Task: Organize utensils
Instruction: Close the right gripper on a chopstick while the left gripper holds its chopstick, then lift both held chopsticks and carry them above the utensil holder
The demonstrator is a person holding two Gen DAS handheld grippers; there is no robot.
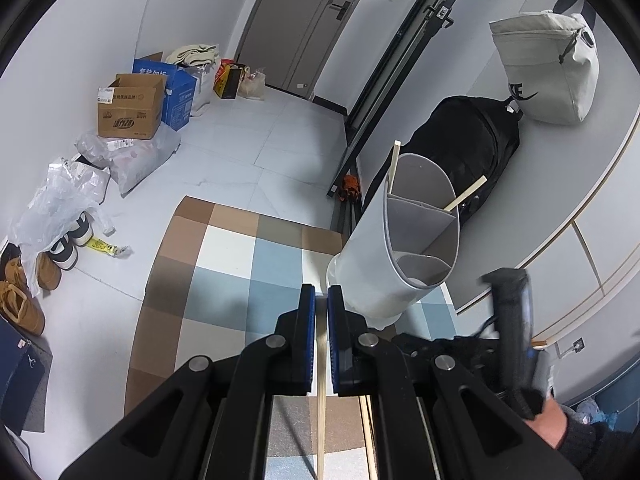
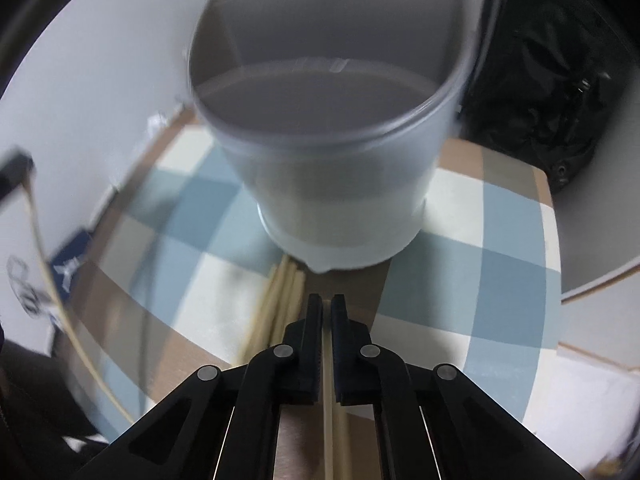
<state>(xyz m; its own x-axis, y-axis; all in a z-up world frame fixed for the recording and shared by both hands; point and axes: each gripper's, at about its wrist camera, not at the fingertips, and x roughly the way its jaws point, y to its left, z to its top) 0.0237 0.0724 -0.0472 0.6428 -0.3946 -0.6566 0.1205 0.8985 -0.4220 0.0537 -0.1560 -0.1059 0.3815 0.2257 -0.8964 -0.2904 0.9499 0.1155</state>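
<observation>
A pale grey utensil holder (image 1: 404, 240) with inner dividers stands on a checked mat (image 1: 224, 264). Two wooden chopsticks (image 1: 394, 160) stick out of its far compartments. My left gripper (image 1: 321, 300) is shut on one wooden chopstick (image 1: 321, 392), held just left of the holder. In the right wrist view the holder (image 2: 332, 128) is close ahead, and my right gripper (image 2: 327, 304) is shut on another chopstick (image 2: 328, 420). Several loose chopsticks (image 2: 276, 304) lie on the mat (image 2: 500, 240) in front of the holder. The right gripper also shows in the left wrist view (image 1: 512, 320).
A black backpack (image 1: 468, 148) and a beige bag (image 1: 548, 68) sit behind the holder on a white surface (image 1: 560, 184). On the floor to the left are cardboard boxes (image 1: 132, 108), plastic bags (image 1: 132, 156) and shoes (image 1: 24, 300).
</observation>
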